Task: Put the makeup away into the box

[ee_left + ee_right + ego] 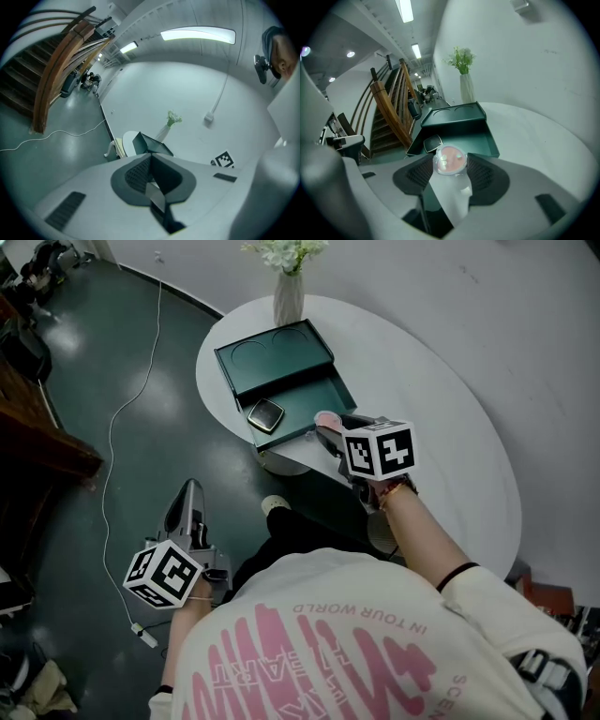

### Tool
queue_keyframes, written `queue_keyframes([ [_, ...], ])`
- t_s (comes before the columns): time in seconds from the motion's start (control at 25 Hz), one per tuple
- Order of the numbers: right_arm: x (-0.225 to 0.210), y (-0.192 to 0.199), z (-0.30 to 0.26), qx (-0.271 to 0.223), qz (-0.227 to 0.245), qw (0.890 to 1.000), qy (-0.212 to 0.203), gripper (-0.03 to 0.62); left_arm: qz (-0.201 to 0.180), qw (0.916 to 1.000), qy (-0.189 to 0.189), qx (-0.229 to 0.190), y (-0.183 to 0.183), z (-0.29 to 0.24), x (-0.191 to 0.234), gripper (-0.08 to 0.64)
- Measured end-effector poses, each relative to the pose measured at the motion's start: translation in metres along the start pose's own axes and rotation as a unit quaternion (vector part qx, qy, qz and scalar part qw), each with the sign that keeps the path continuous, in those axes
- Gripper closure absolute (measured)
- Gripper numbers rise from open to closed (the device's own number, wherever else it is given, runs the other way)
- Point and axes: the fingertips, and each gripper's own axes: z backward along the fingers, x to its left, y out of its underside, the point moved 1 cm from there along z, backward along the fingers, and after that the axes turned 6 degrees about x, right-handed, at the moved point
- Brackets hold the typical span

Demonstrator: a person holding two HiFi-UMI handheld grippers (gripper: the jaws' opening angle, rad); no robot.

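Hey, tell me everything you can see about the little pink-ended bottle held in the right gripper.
The bottle is small and slim, with a frosted, translucent whitish body that looks like plastic and a round, glossy pink end facing away from the camera. It lies lengthwise between the right gripper's jaws, clamped from both sides by the dark ribbed pads, pink end forward. It is held in the air at the near edge of the open green box and touches nothing but the pads. No label can be made out.

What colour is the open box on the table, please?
The box is dark green, inside and on its lid; the head view shows it best.
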Motion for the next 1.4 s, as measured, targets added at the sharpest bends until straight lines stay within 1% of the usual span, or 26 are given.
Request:
queue_keyframes([
  [0.28, 0.003, -0.035, -0.030, 0.015, 0.027, 1.000, -0.003, 0.364, 0.017, 0.9992, -0.021, -0.030, -0.023, -0.003, 0.020, 0.558],
  [0.52, -0.003, -0.050, -0.062, 0.051, 0.050, 0.997, -0.006, 0.363, 0.020, 0.9981, -0.033, -0.048, -0.047, -0.017, 0.031, 0.558],
  [0.76, -0.011, -0.064, -0.085, 0.072, 0.068, 0.995, -0.008, 0.362, 0.025, 0.9969, -0.045, -0.059, -0.065, -0.026, 0.042, 0.558],
  [1.04, -0.017, -0.059, -0.107, 0.123, 0.108, 0.986, -0.005, 0.362, 0.030, 0.9953, -0.063, -0.067, -0.076, -0.026, 0.052, 0.558],
  [1.24, -0.016, -0.055, -0.117, 0.140, 0.130, 0.982, 0.001, 0.361, 0.035, 0.9945, -0.069, -0.070, -0.075, -0.026, 0.058, 0.558],
  [1.4, -0.016, -0.050, -0.120, 0.152, 0.138, 0.979, 0.004, 0.360, 0.040, 0.9941, -0.072, -0.070, -0.072, -0.024, 0.060, 0.558],
])
